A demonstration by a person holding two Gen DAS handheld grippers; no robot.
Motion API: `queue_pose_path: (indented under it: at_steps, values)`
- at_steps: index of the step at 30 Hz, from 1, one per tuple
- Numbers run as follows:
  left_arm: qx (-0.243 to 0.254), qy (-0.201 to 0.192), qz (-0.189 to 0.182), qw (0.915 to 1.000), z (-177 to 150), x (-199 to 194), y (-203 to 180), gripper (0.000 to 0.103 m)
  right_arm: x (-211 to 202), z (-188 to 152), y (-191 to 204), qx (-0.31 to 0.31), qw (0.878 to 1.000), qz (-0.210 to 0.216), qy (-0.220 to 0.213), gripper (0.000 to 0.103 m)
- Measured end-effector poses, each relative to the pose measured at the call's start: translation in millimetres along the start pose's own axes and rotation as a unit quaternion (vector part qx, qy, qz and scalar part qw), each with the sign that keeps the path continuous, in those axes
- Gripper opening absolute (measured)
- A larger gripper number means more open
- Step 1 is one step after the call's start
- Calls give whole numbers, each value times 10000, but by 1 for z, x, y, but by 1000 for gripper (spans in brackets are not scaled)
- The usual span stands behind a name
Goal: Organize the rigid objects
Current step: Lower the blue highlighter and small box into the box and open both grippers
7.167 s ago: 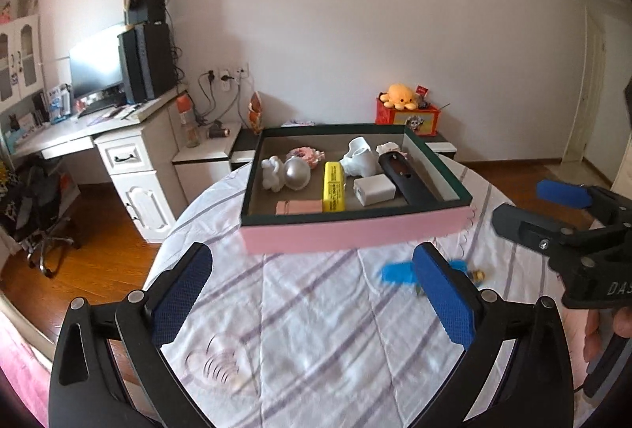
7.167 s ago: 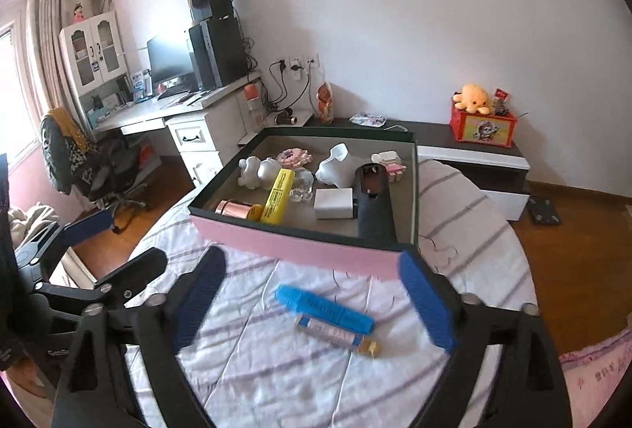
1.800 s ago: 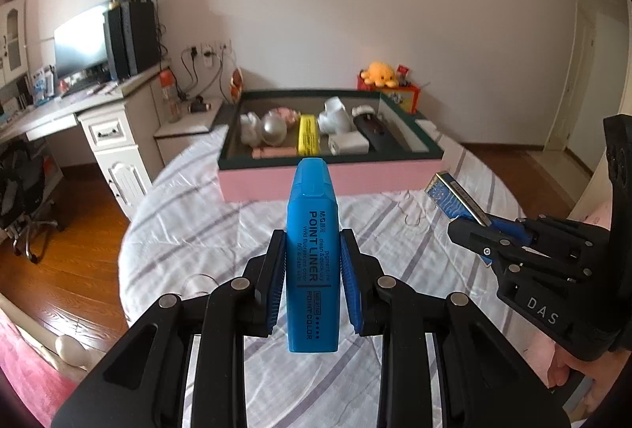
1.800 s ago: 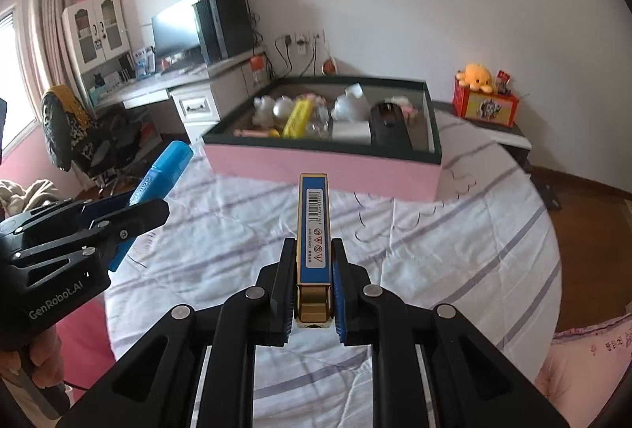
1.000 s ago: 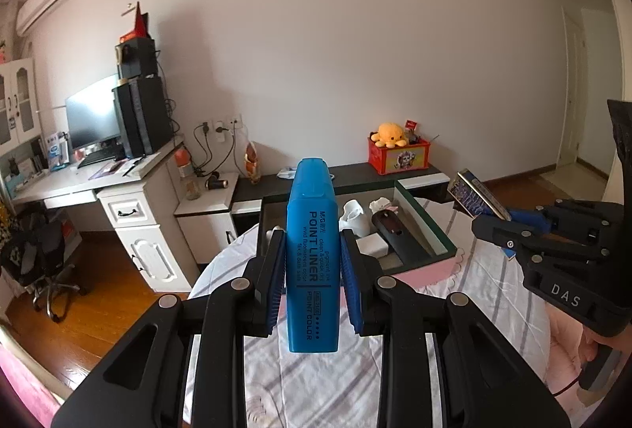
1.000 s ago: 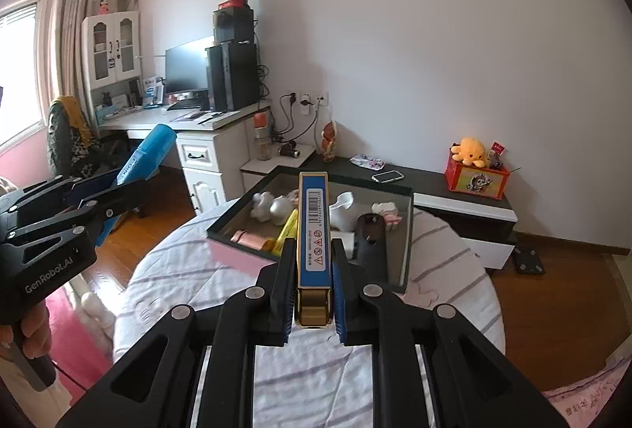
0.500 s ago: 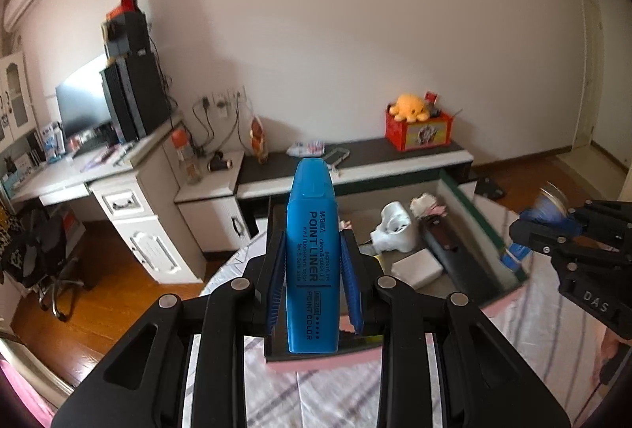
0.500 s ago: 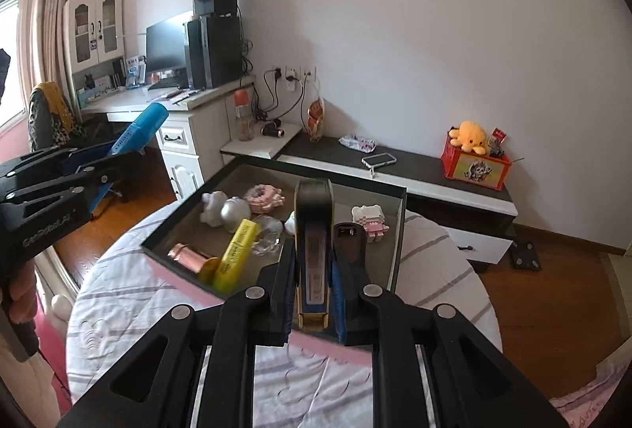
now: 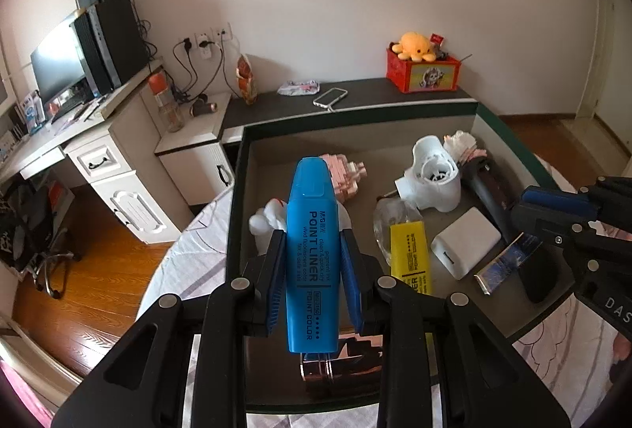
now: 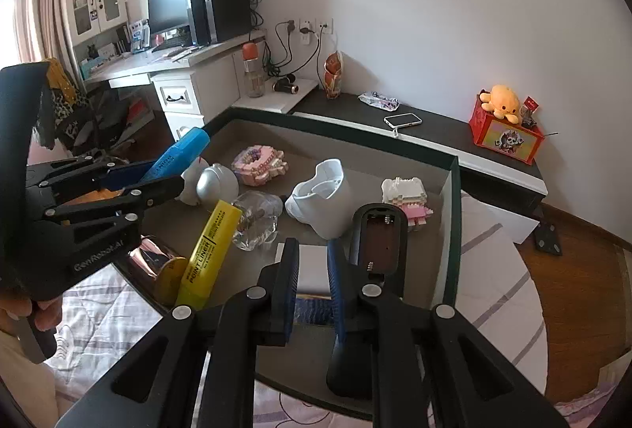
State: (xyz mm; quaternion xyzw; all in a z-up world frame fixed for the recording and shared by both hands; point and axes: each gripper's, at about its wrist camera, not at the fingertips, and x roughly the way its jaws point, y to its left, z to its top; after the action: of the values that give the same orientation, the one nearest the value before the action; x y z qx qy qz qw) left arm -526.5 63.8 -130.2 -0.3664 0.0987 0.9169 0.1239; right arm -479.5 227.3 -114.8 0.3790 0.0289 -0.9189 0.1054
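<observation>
My left gripper (image 9: 312, 242) is shut on a blue highlighter (image 9: 312, 198) that points forward over the left half of the dark green box (image 9: 233, 191). The right wrist view shows that gripper (image 10: 166, 173) and the blue highlighter (image 10: 185, 149) at the left. My right gripper (image 10: 312, 250) is shut over the box's (image 10: 454, 214) near middle. A blue and gold stick (image 10: 312, 307) shows only as a blue strip low between the pads. In the left wrist view the stick (image 9: 505, 262) hangs tilted down below the right gripper (image 9: 525, 208), beside a white charger (image 9: 466, 242).
The box holds a yellow highlighter (image 10: 209, 250), a black remote (image 10: 379, 242) with its battery bay open, a white plastic part (image 10: 324, 198), pink brick models, a glass piece, a silver ball and a rose-gold cylinder (image 9: 339, 361). The box stands on a striped tablecloth (image 10: 497, 270).
Both grippers have come forward and down from high over the table to just above the box. The stick has tipped from upright to hanging down in the right gripper.
</observation>
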Motion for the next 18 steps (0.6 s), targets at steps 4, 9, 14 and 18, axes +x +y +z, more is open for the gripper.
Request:
queue_pose_path:
  at_steps: [4, 9, 14, 18]
  values:
    - [37, -33, 47, 10000, -3, 0, -3, 28, -1, -3, 1, 45, 10000, 32, 5, 15]
    - [58, -147, 111, 9998, -1, -8, -3, 35, -6, -7, 0, 102, 9999, 36, 9, 15]
    - [78, -353, 216, 9991, -2, -24, -2, 64, -14, -9, -1, 179, 9998, 45, -14, 15]
    - [34, -501, 226, 9985, -6, -44, 0, 88, -26, -12, 1, 239, 9997, 34, -61, 16]
